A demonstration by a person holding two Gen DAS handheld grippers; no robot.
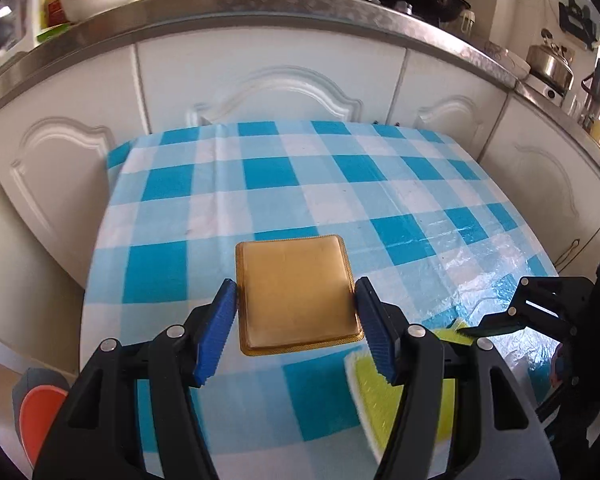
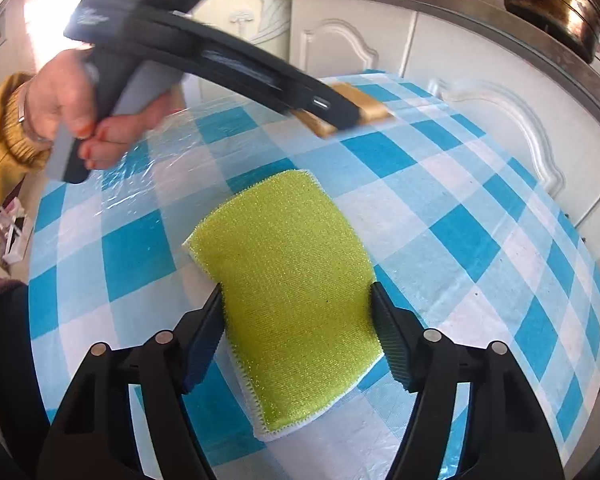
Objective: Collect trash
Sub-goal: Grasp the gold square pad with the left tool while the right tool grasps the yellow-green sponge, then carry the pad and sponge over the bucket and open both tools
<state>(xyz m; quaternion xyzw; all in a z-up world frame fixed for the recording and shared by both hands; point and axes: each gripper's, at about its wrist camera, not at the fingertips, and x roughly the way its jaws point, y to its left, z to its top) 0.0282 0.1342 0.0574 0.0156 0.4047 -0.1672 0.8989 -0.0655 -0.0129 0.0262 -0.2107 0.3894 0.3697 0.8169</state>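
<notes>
**Both grippers closed on their finds**

The left gripper (image 1: 296, 320) clamps its blue pads against the sides of a flat golden packet (image 1: 296, 292), held between its fingers above the checked tablecloth (image 1: 260, 184). The right gripper (image 2: 298, 334) squeezes a green scouring pad (image 2: 288, 272) that reaches forward past its fingertips onto the cloth.

A flat golden-brown square packet (image 1: 296, 294) with a crimped rim and rounded corners is seen face-on, tilted up above the blue-and-white checked tablecloth (image 1: 260, 184). Near it lies a lime-green scouring pad (image 2: 288, 276) with a white edge, flat on the cloth, slightly curved along its long sides.
</notes>
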